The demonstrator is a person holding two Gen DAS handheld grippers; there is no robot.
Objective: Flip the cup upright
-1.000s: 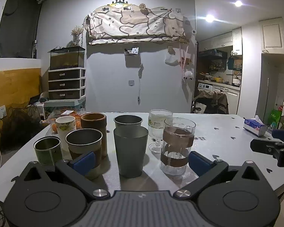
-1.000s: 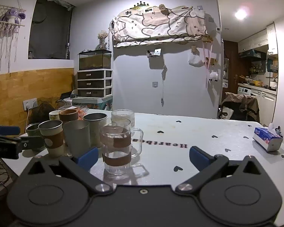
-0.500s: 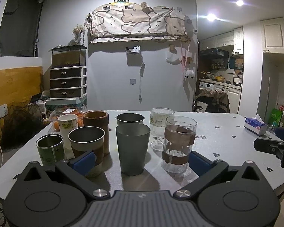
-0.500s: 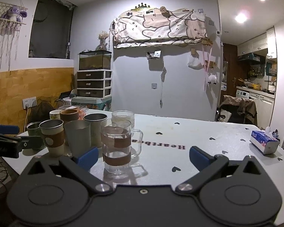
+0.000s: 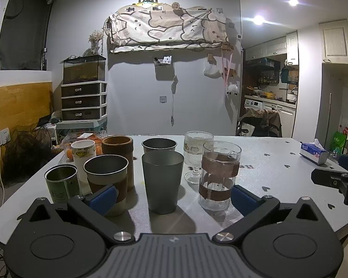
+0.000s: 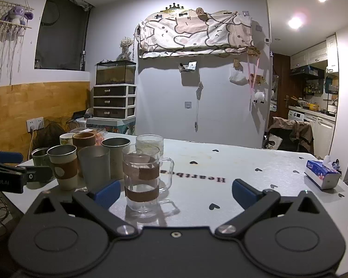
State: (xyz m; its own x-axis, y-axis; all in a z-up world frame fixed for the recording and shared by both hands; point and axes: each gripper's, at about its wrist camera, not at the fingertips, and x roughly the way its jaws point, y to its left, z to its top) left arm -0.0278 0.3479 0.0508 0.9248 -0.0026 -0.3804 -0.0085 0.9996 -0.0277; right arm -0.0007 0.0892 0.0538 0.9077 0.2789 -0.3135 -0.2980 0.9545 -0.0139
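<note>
- Hovering just off the near edge of the bench (image 5: 278,162), the left claw (image 5: 171,195) has its blue pads spread wide and holds nothing.
- Straight ahead of it, between the two pads and a little farther in, stands the grey metal tumbler (image 5: 162,181), mouth up, long axis vertical.
- Just left of the tumbler is the steel cup with a brown sleeve (image 5: 106,180), partly behind the left pad; just right is the glass mug with brown bands (image 5: 218,176), close to the right pad.
- Farther toward the far edge stand a brown sleeved cup (image 5: 117,153), a second grey tumbler (image 5: 159,144), a ribbed stemmed glass (image 5: 198,155), a white printed cup (image 5: 83,153) and a green tin (image 5: 62,183) near the left edge.
- Every cup in this cluster appears mouth-up; no cup lying down or inverted is visible, so the flip looks done, or its target is out of view.
- The right claw (image 6: 175,193) is also spread and empty, with the banded mug (image 6: 142,180) near its left pad and bare bench ahead.
- The left claw is the nearer to the tumbler, which lies dead centre in its opening.
- A tissue pack (image 6: 322,177) sits well apart at the right edge.
</note>
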